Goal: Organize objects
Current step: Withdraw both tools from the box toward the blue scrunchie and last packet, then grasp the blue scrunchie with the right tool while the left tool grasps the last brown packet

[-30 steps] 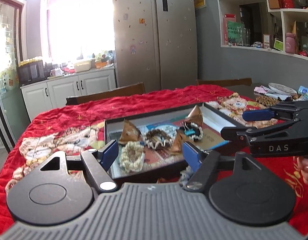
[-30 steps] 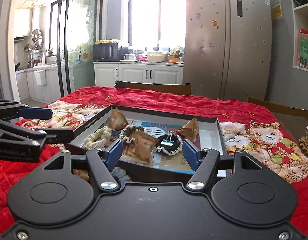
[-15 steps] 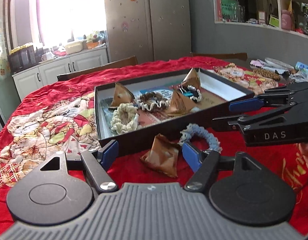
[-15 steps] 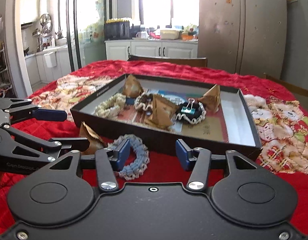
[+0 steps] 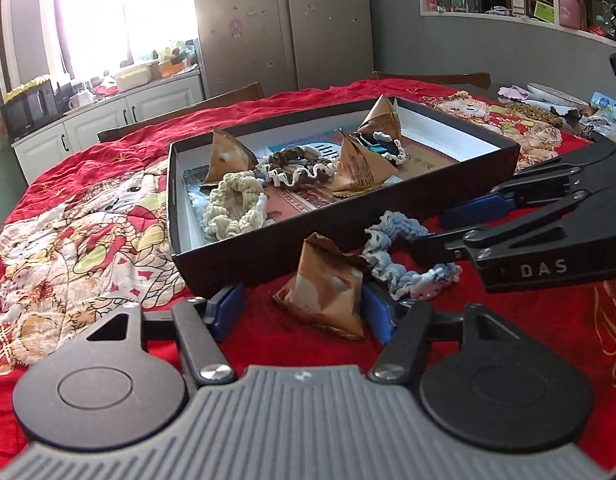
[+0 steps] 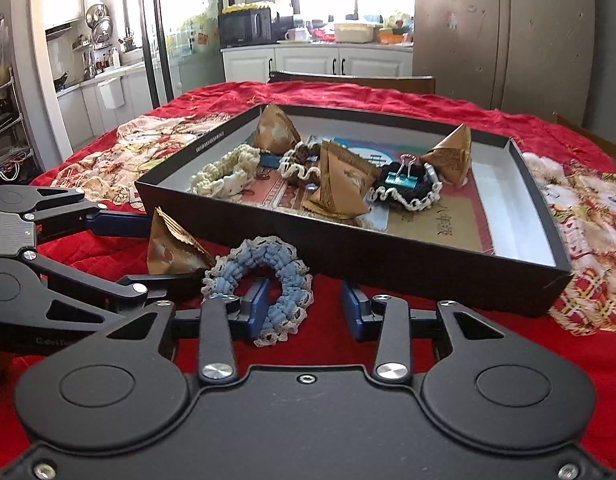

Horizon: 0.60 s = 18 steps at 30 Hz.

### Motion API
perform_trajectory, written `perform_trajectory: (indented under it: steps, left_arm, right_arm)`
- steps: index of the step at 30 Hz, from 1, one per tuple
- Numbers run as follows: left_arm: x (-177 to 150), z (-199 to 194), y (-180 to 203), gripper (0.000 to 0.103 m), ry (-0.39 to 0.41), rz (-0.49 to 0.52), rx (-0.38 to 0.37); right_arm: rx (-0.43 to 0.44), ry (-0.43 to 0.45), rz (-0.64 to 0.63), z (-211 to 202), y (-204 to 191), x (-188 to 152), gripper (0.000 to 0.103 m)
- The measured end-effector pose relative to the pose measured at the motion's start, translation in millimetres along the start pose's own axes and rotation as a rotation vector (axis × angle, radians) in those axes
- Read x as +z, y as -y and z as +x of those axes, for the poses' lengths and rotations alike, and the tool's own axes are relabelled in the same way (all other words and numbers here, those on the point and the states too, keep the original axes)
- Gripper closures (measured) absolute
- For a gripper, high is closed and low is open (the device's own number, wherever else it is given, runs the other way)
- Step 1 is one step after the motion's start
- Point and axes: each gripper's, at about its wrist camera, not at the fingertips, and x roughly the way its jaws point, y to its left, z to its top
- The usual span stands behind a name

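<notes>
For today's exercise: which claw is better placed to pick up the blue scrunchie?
Right. The right claw already straddles the blue scrunchie, jaws just closing; the left claw brackets the brown paper packet.

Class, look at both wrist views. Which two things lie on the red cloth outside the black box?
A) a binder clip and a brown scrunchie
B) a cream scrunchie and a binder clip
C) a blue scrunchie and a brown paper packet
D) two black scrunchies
C: the blue scrunchie and the brown paper packet lie on the red cloth in front of the black box.
</notes>
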Motion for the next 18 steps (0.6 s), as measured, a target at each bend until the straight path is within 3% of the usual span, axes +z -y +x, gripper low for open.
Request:
perform_trajectory:
  steps: [5, 18]
  left_arm:
    - [1.2, 3.3, 1.9, 0.049, -0.003, -0.003, -0.013]
    - [2.9, 4.6, 3.3, 0.054, -0.004, -0.011, -0.01]
  right_arm:
    - [0.012, -0.01, 0.003, 5.7, -0.3, 1.3, 0.076]
    - [0.035, 0.001, 0.023, 2.0, -1.7, -0.6, 0.09]
